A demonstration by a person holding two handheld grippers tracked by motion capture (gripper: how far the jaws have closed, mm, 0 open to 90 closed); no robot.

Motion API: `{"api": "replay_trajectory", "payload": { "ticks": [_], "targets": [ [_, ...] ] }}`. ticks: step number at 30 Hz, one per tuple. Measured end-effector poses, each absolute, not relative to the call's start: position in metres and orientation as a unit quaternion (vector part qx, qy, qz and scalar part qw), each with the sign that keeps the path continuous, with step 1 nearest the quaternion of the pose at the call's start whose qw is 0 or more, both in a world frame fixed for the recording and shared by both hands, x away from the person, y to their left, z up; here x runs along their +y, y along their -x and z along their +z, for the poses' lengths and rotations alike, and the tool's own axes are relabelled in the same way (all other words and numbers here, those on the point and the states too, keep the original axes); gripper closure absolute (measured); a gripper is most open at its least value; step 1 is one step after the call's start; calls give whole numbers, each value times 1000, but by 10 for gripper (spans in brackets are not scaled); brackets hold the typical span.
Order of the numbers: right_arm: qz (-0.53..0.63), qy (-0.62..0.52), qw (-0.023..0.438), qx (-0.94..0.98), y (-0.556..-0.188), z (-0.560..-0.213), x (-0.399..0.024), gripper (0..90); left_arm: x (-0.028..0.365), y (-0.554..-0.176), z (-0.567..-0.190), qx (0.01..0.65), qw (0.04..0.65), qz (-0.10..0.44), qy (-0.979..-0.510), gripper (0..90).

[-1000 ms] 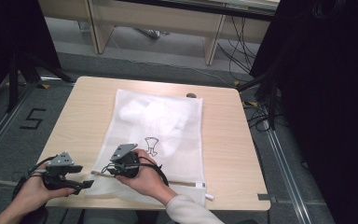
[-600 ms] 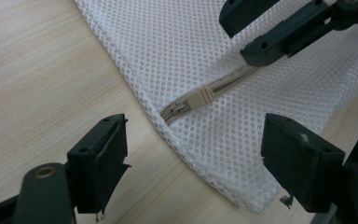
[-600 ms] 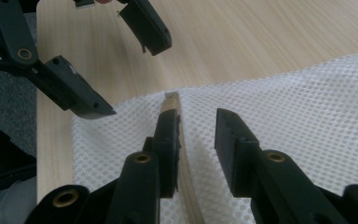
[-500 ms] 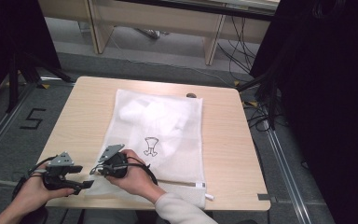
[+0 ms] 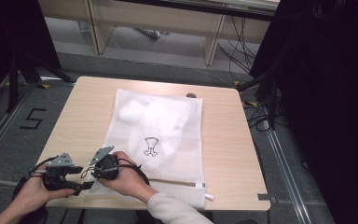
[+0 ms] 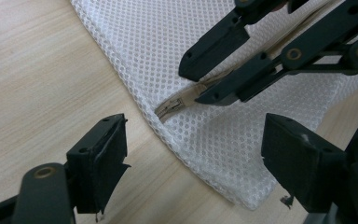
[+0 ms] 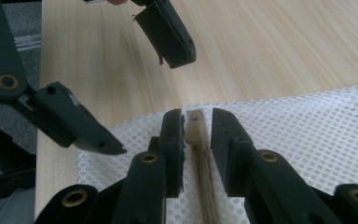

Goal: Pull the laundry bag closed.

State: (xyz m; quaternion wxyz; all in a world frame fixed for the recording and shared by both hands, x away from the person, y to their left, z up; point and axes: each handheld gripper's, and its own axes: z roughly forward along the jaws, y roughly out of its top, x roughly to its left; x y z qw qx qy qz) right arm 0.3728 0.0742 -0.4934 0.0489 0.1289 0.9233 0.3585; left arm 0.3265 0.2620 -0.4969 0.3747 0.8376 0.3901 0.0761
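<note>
Right gripper (image 7: 197,123) jaws have just been closing, straddling the beige zipper strip (image 7: 200,154) of the white mesh laundry bag (image 5: 161,135) at its near-left corner, not yet pinching. Left gripper (image 6: 196,163) is hovering open just left of it

White mesh laundry bag (image 5: 161,135), flat on table

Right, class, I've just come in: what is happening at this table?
A person works on a white mesh laundry bag lying flat on a wooden table. The right gripper, whose jaws have just been closing, straddles the beige zipper strip at the bag's near-left corner. The left gripper waits open beside that corner.
</note>
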Motion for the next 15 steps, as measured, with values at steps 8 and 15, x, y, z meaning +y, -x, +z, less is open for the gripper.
{"api": "replay_trajectory", "payload": {
  "ticks": [8, 15],
  "targets": [
    [357, -131, 47, 924, -376, -499, 81, 794, 263, -326, -496, 386, 376, 75, -839, 223],
    [352, -137, 41, 925, -380, -502, 79, 816, 263, -326, -496, 387, 374, 74, -840, 224]
  ]
}}
